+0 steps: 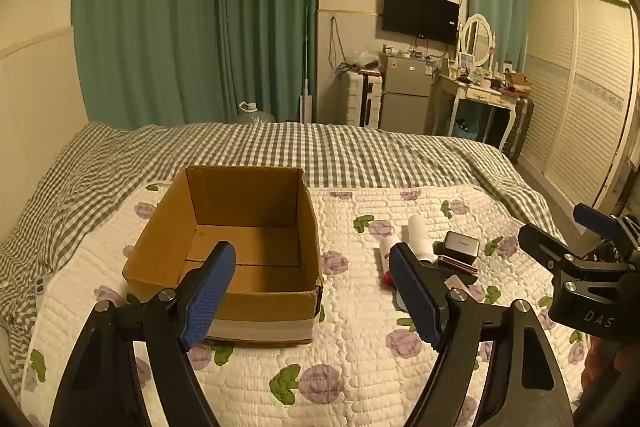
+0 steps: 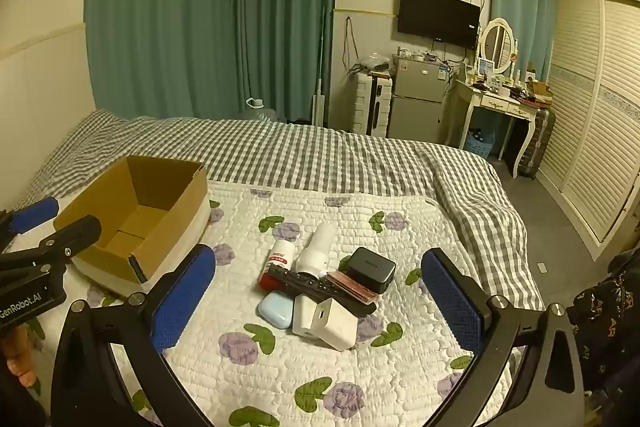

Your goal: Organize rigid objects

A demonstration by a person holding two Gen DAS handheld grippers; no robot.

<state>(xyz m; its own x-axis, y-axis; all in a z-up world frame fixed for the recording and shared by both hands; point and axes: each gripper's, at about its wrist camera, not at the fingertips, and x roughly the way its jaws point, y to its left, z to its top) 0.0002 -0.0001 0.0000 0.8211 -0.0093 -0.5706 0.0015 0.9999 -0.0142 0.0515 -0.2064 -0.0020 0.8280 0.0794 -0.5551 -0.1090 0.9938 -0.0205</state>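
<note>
An open, empty cardboard box (image 1: pixel 240 227) sits on the floral quilt (image 1: pixel 352 355); it also shows in the right wrist view (image 2: pixel 136 223). A pile of small objects lies to its right: a white charger block (image 2: pixel 326 323), a light blue case (image 2: pixel 276 309), a black remote (image 2: pixel 320 287), a black case (image 2: pixel 370 269), a white bottle (image 2: pixel 318 247) and a red-and-white bottle (image 2: pixel 278 263). My left gripper (image 1: pixel 312 291) is open and empty in front of the box. My right gripper (image 2: pixel 320 299) is open and empty above the pile.
The quilt lies on a bed with a grey checked cover (image 2: pixel 320 155). Green curtains (image 2: pixel 208 11), a small fridge (image 2: pixel 416 103), a dressing table (image 2: pixel 500 107) and a louvred wardrobe (image 2: pixel 592 131) stand beyond the bed.
</note>
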